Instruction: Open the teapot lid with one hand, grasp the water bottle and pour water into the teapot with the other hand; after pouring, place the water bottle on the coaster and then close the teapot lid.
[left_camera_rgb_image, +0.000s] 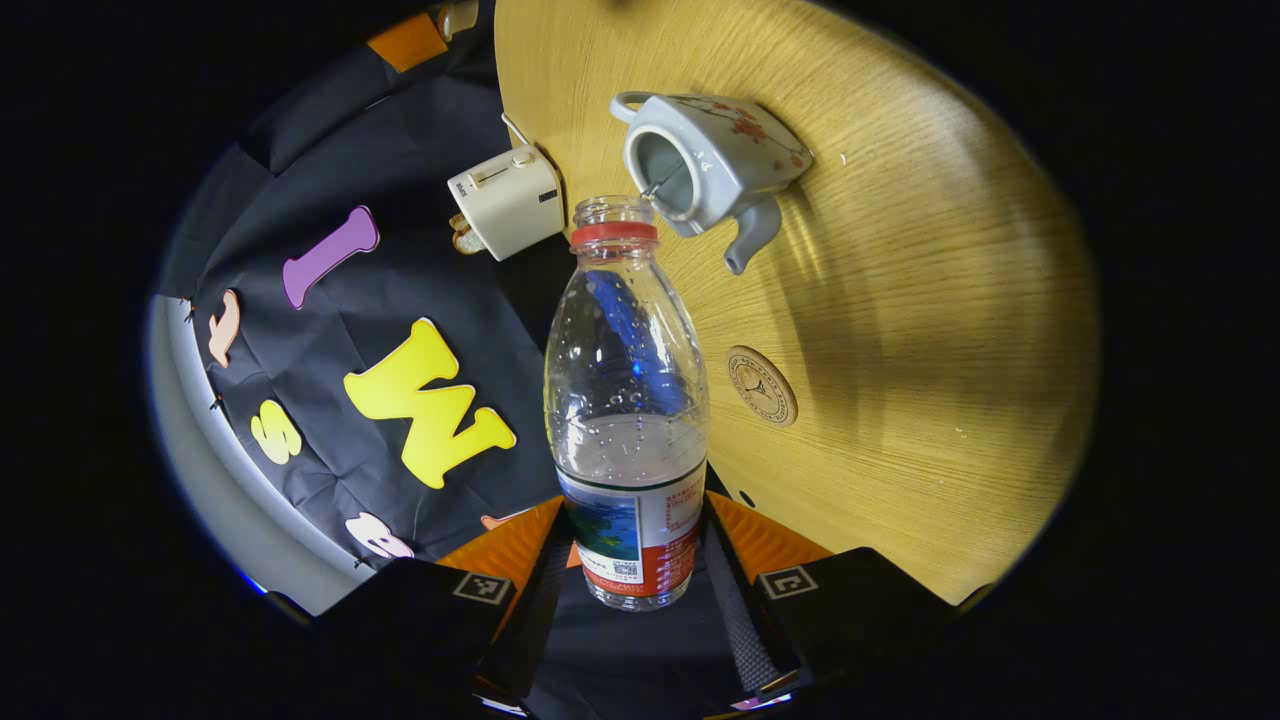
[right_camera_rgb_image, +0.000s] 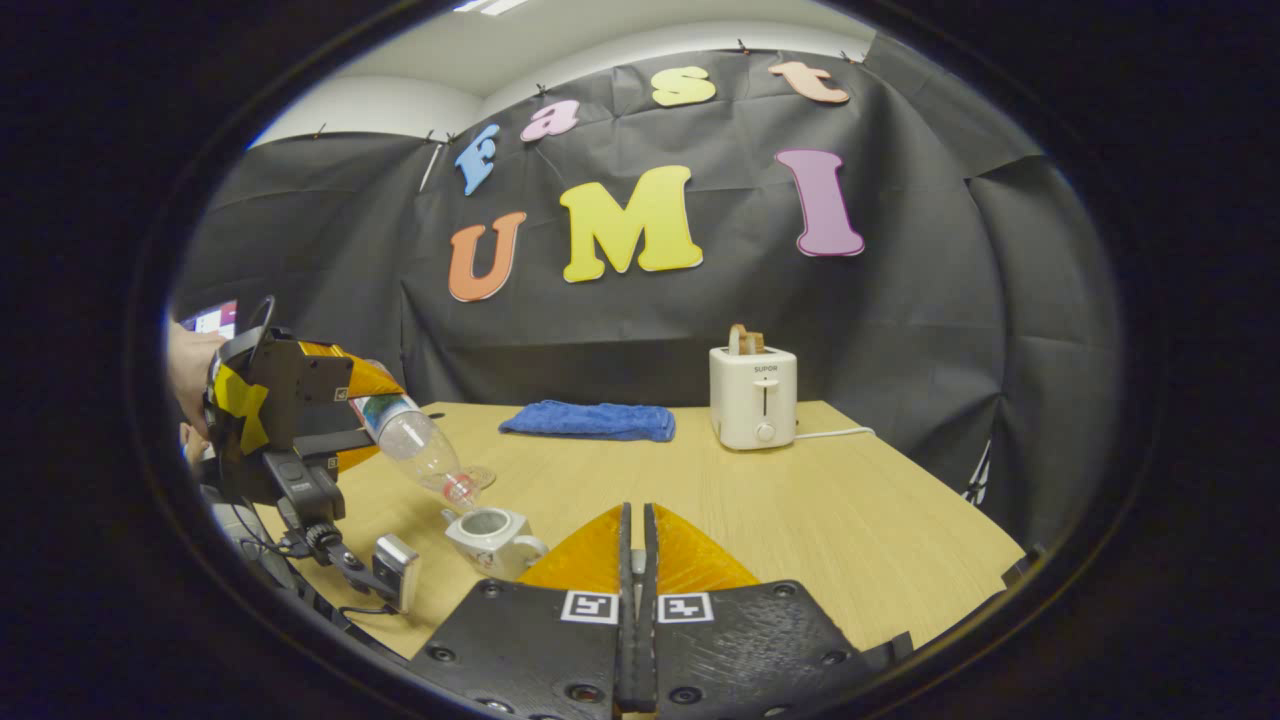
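Bottle (left_camera_rgb_image: 627, 400), uncapped and partly filled, is pinched at its labelled base by the left tongs (left_camera_rgb_image: 634, 580) and tilted, mouth just above the open teapot (left_camera_rgb_image: 706, 165). A thin stream runs from the mouth into the pot. Teapot stands on the counter (left_camera_rgb_image: 900, 300), lid off; the coaster (left_camera_rgb_image: 762, 385) lies bare near it. Right tongs (right_camera_rgb_image: 636, 590) are pressed together; whether they grip anything, I cannot tell. Toaster (right_camera_rgb_image: 753, 396) and blue cloth (right_camera_rgb_image: 590, 420) sit at the counter's far side.
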